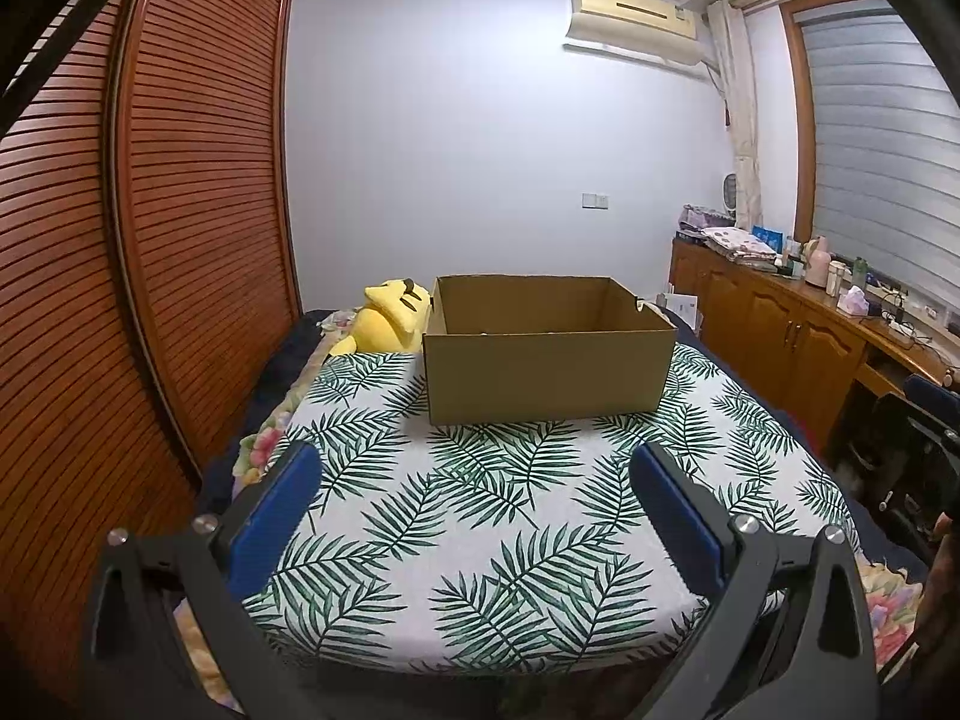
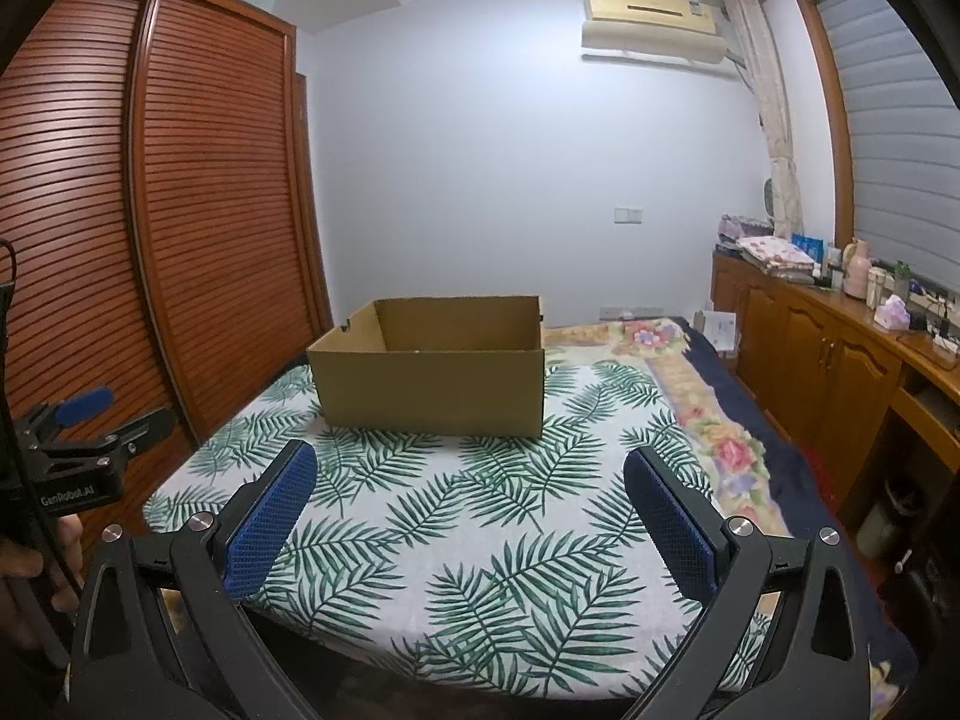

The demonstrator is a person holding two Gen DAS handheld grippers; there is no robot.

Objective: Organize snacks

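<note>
An open brown cardboard box (image 1: 549, 375) (image 2: 432, 387) stands upright at the far end of a leaf-print cloth (image 1: 480, 540) (image 2: 480, 528) spread on a bed. Its inside is mostly hidden by the front wall. No snack shows in either view. My left gripper (image 1: 474, 468) hovers open over the near part of the cloth, blue pads wide apart, nothing between them. My right gripper (image 2: 471, 468) is open too, held above the cloth short of the box. The left gripper (image 2: 78, 420) also shows at the left edge of the right wrist view, held by a hand (image 2: 36, 564).
A yellow plush toy (image 1: 390, 315) lies behind the box's left corner. Slatted wooden wardrobe doors (image 1: 150, 240) run along the left of the bed. A wooden cabinet (image 2: 840, 360) with bottles and folded cloth lines the right wall. Floral bedding (image 2: 714, 426) lies right of the cloth.
</note>
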